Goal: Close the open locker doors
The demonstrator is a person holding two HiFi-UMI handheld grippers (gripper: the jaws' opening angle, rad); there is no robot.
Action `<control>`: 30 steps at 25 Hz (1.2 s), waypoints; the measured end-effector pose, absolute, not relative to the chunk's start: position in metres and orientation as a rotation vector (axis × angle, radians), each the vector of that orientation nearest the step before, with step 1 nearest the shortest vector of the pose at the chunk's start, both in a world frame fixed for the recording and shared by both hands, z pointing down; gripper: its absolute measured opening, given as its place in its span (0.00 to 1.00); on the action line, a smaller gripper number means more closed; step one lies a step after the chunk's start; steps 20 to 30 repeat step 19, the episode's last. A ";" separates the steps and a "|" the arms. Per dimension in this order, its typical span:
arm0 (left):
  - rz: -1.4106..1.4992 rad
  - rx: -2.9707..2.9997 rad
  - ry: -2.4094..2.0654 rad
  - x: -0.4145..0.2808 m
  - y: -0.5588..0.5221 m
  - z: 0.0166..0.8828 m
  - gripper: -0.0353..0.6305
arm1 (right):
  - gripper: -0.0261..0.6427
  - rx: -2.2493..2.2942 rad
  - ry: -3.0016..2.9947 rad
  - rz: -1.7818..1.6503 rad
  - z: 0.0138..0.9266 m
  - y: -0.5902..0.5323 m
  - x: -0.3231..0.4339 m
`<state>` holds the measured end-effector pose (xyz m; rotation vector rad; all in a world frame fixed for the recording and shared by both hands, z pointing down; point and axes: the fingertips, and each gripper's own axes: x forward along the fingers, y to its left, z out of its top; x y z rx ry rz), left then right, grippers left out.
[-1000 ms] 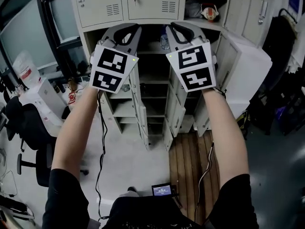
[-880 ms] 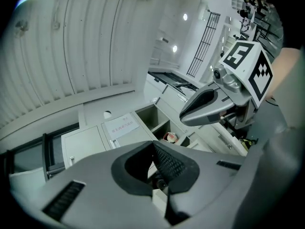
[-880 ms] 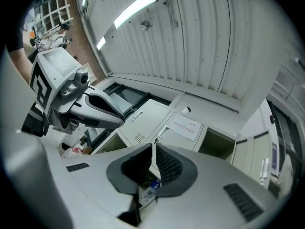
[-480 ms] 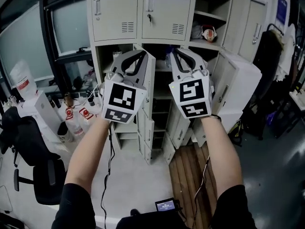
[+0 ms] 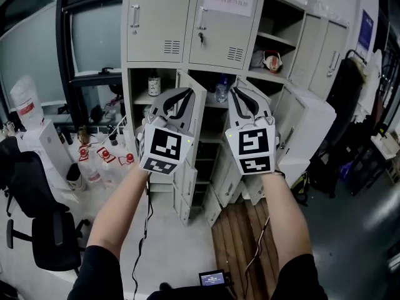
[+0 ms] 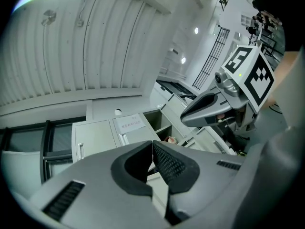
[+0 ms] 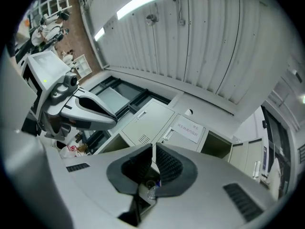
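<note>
The beige locker bank (image 5: 156, 20) fills the back of the head view. Its two upper left doors are closed. Below them, a narrow door (image 5: 189, 136) stands open edge-on, and a wide door (image 5: 306, 127) hangs open at the right. The open compartments hold a clear bottle (image 5: 220, 87) and a jar (image 5: 153, 83). My left gripper (image 5: 185, 93) and right gripper (image 5: 236, 90) are held side by side in front of the open compartments, not touching the doors. Both are shut with nothing between the pads. The left gripper view shows the left gripper's (image 6: 152, 144) jaws closed, and the right gripper view shows the right gripper (image 7: 153, 147) likewise.
A black office chair (image 5: 37, 217) stands at the lower left. Red-capped bottles (image 5: 103, 155) sit on the floor by a white box (image 5: 37, 136). A wooden pallet (image 5: 240, 230) lies before the lockers. Dark bags (image 5: 350, 92) hang at the right. A cable (image 5: 147, 230) trails down from my left arm.
The head view has lifted, so the upper closed doors now show. Both grippers sit lower in the picture and a little closer together. Both have stayed shut.
</note>
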<state>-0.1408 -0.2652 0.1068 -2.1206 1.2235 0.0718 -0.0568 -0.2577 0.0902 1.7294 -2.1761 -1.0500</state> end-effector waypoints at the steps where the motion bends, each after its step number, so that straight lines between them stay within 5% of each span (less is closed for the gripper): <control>1: 0.077 -2.113 1.227 -0.139 -0.263 0.102 0.08 | 0.11 1.729 -2.179 -1.054 0.089 -0.258 -0.054; 30: 0.144 -2.138 1.223 -0.118 -0.260 0.079 0.08 | 0.11 1.720 -2.224 -1.089 0.071 -0.255 -0.036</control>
